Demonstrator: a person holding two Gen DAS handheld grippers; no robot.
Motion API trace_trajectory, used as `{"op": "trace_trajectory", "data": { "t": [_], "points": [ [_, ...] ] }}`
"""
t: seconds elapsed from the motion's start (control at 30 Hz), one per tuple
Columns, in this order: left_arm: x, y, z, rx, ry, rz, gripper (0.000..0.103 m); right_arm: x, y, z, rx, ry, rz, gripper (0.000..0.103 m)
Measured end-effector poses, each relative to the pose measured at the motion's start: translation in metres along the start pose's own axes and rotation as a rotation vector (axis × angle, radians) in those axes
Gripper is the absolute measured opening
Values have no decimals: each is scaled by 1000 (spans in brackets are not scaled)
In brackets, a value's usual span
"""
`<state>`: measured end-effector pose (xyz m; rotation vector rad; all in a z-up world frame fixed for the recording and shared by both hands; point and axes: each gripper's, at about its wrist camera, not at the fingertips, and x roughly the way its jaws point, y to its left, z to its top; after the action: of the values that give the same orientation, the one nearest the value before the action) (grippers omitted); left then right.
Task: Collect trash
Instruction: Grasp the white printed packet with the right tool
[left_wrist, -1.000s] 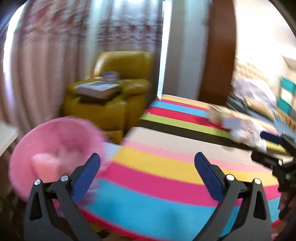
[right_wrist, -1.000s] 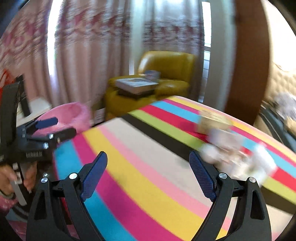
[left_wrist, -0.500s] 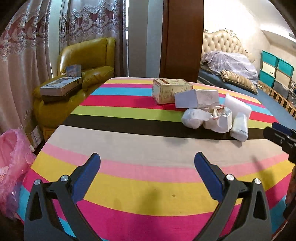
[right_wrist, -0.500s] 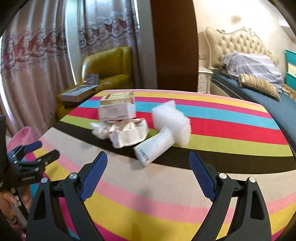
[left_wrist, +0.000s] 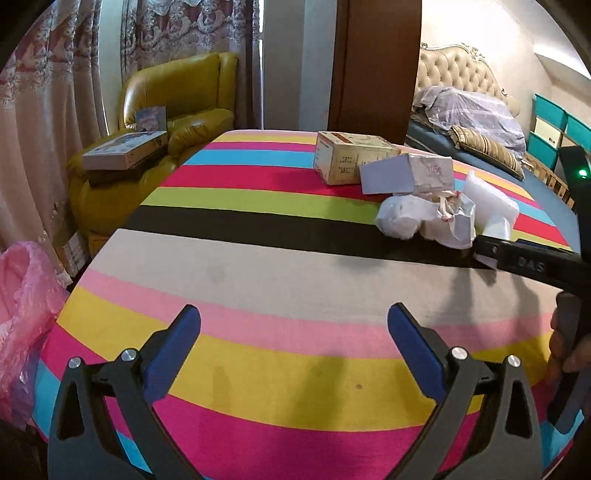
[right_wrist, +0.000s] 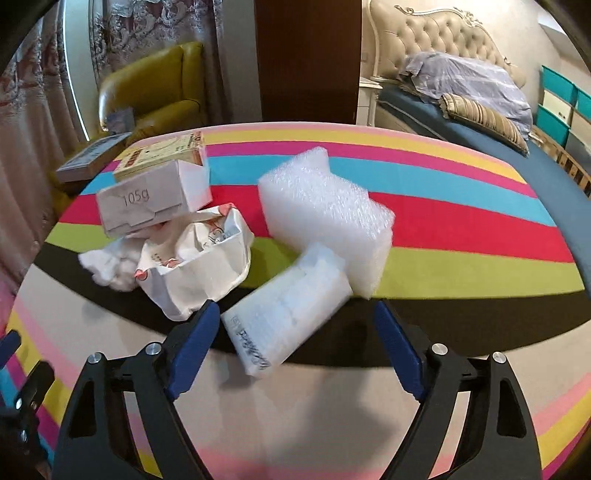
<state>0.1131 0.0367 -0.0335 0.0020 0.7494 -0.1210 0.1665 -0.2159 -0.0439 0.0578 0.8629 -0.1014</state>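
Trash heap on the striped counter, our right claw closing around a plastic packet.

The white plastic packet (right_wrist: 286, 308) lies at centre frame between our right claw (right_wrist: 293, 345) pads, untouched, the jaws narrowing. Behind it a bubble-wrap block (right_wrist: 325, 214); left, a crumpled paper bag (right_wrist: 199, 266) and white carton (right_wrist: 151, 205). Our left claw (left_wrist: 293, 356) hangs released above the counter (left_wrist: 258, 273); a pink bag (left_wrist: 22, 314) sits lower left.

My trash sits clustered on the striped table: a tan carton (right_wrist: 162, 153) at the back, a white box marked 105g (right_wrist: 147, 206) leaning on a crumpled white paper bag (right_wrist: 199, 262), a wadded tissue (right_wrist: 107, 267) beside it, a foam block (right_wrist: 325, 210), and a white plastic packet (right_wrist: 284, 306) lying tilted in front.
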Motion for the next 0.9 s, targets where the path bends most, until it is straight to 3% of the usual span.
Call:
{"op": "trace_trajectory", "data": {
  "t": [0.07,0.2,0.43,0.7,0.9],
  "points": [
    [-1,1,0,-5,-4,-1,98,2,-1,0,0,10,17,69],
    [-1,-2,0,2,-5,7,98,-9,-12,-9,14,-7,70,63],
    [-2,-10,0,43,-5,38,98,-45,-35,-28,15,-100,161,61],
    [-3,-17,3,84,-35,20,98,-70,-52,-45,2,-159,119,61],
    [2,-37,32,93,-72,-5,98,-72,-59,-44,28,-162,111,61]
  ]
}}
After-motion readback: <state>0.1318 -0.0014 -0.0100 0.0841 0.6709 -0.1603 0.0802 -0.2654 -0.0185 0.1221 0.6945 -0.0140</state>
